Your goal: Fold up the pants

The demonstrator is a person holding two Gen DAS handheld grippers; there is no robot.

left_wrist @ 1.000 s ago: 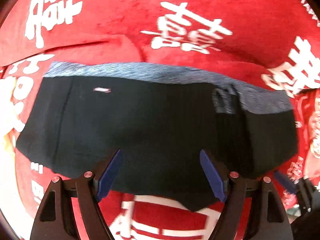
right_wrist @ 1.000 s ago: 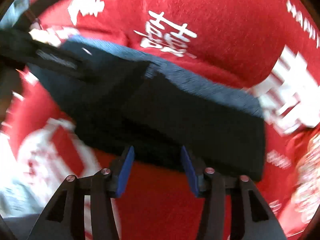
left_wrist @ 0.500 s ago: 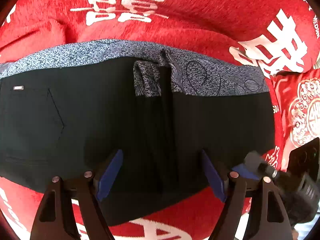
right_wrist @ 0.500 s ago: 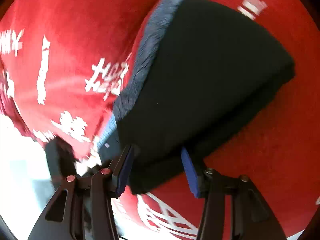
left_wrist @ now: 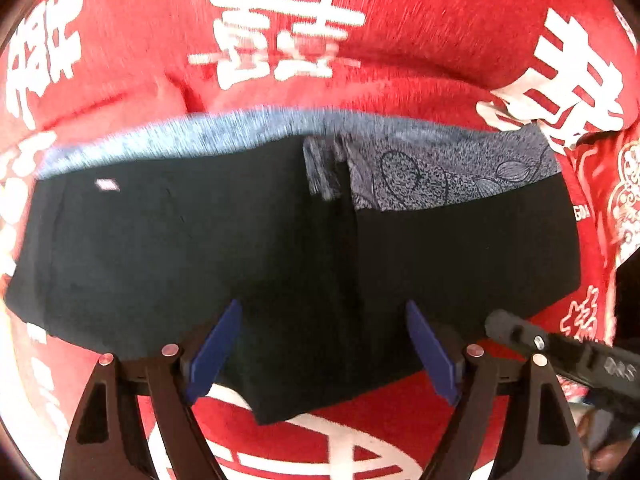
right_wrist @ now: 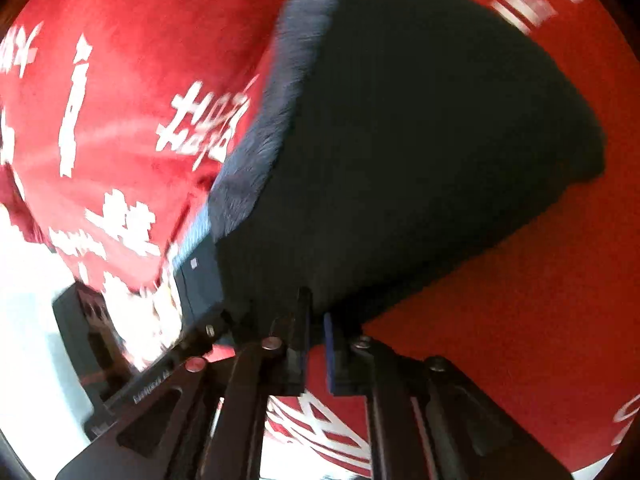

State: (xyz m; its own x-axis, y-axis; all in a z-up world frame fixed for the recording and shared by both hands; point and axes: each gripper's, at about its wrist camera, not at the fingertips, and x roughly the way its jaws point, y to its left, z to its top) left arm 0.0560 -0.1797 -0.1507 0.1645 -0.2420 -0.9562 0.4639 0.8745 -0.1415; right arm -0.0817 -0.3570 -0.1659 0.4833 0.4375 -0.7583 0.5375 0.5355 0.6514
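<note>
The black pants point(left_wrist: 260, 264) with a blue-grey patterned waistband point(left_wrist: 432, 164) lie folded on the red cloth. My left gripper point(left_wrist: 320, 344) is open, its blue pads point(left_wrist: 216, 344) spread just over the near edge of the pants. In the right wrist view the pants point(right_wrist: 420, 152) fill the upper middle. My right gripper point(right_wrist: 316, 344) is shut on the near edge of the pants. The right gripper's body also shows at the lower right of the left wrist view point(left_wrist: 560, 352).
The red cloth with white characters point(left_wrist: 288, 32) covers the surface all round the pants. In the right wrist view the cloth point(right_wrist: 112, 120) ends at the lower left, where a bright white area and part of the left gripper point(right_wrist: 120, 360) show.
My right gripper has closed on the near edge of the pants. My left gripper stayed open and shifted slightly over the pants.
</note>
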